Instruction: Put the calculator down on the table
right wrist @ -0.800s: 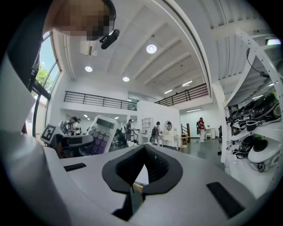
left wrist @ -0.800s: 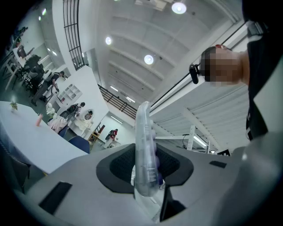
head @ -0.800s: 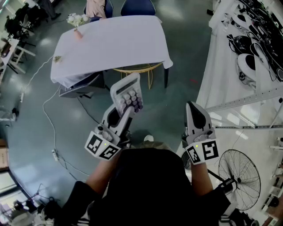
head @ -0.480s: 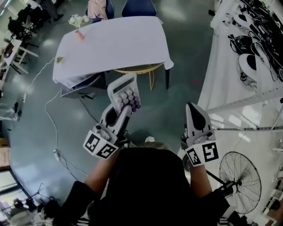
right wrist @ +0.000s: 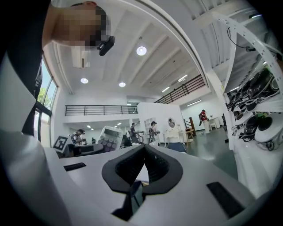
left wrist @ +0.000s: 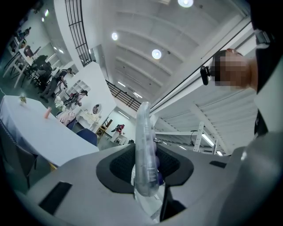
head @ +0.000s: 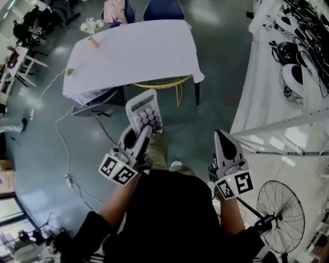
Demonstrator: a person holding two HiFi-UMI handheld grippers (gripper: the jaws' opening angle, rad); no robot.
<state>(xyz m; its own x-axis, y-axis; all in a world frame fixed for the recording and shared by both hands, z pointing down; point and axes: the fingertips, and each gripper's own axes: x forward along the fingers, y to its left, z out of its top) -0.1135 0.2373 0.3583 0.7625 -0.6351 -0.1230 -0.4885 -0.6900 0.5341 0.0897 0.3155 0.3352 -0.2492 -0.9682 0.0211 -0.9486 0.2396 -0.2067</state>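
A white calculator (head: 144,112) with purple keys is held up in the air over the grey floor, tilted, with my left gripper (head: 143,131) shut on its lower end. In the left gripper view the calculator (left wrist: 144,150) shows edge-on, clamped between the pads of the left gripper (left wrist: 145,164). The table (head: 154,56), under a white cloth, stands ahead beyond the calculator. My right gripper (head: 225,135) hangs at the right, shut, with nothing in it. In the right gripper view the right gripper (right wrist: 144,155) has its pads together, and the calculator (right wrist: 108,137) appears off to the left.
A flower vase (head: 90,24) and a pink cup (head: 93,42) stand at the table's far left corner. Blue chairs (head: 162,8) sit behind it and a yellow stool (head: 160,82) under it. A floor fan (head: 280,209) and white benches with gear (head: 288,61) are at the right. A cable (head: 62,149) runs on the floor.
The table has come slightly lower and nearer in the head view, and a shoe now shows under the left gripper. The calculator stays gripped; the right gripper keeps its pose.
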